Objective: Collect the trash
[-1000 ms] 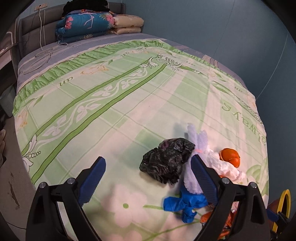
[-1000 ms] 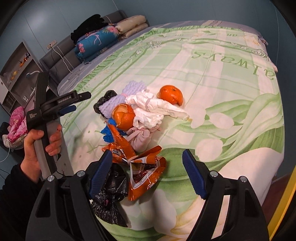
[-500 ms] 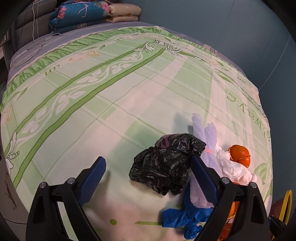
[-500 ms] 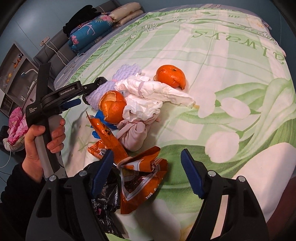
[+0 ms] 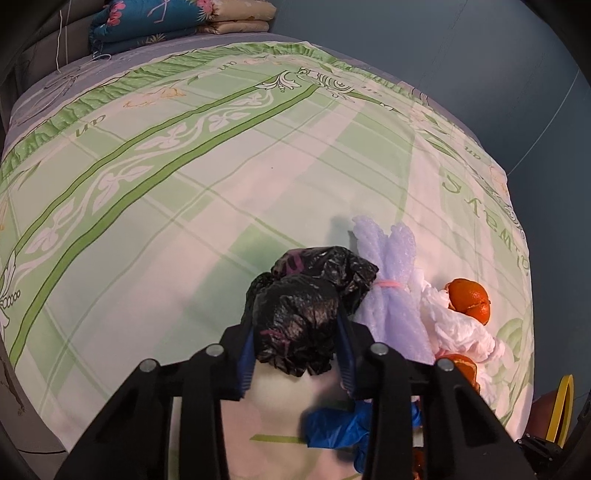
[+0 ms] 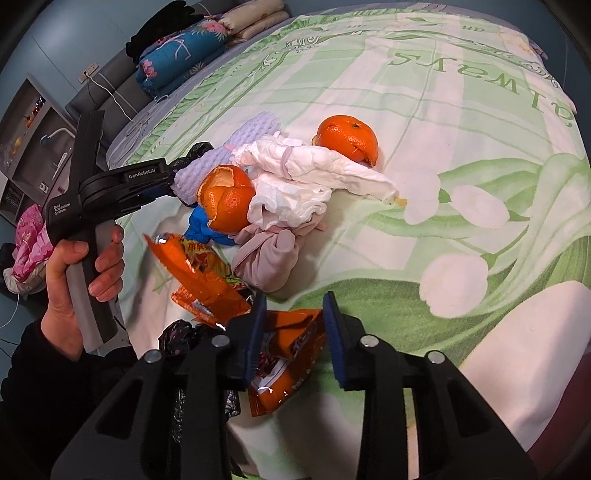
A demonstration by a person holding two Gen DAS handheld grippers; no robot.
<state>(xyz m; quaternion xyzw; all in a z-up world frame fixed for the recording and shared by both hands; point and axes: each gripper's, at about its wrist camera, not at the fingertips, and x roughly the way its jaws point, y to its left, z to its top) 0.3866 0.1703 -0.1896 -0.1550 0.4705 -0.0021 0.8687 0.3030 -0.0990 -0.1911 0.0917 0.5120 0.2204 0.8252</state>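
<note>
A heap of trash lies on the green patterned bed. My left gripper (image 5: pixel 295 332) is shut on a crumpled black plastic bag (image 5: pixel 299 314), next to a lilac foam wrap (image 5: pixel 388 291), white tissue (image 5: pixel 454 328), an orange peel (image 5: pixel 469 299) and a blue glove (image 5: pixel 340 424). My right gripper (image 6: pixel 293 328) is shut on an orange snack wrapper (image 6: pixel 284 350). Ahead of it lie a second orange wrapper (image 6: pixel 199 273), a peel (image 6: pixel 229 203), white tissue (image 6: pixel 303 177), a pink tied bundle (image 6: pixel 269 254) and another peel (image 6: pixel 349 138).
Folded quilts (image 5: pixel 177 18) are stacked at the head of the bed. Another black bag (image 6: pixel 184 332) lies under my right gripper's left side. The left hand and its gripper (image 6: pixel 110 184) show in the right wrist view. A yellow rim (image 5: pixel 561 406) shows beyond the bed edge.
Both grippers moved forward and closed: the left onto the black bag, the right onto the orange wrapper. Both were open before.
</note>
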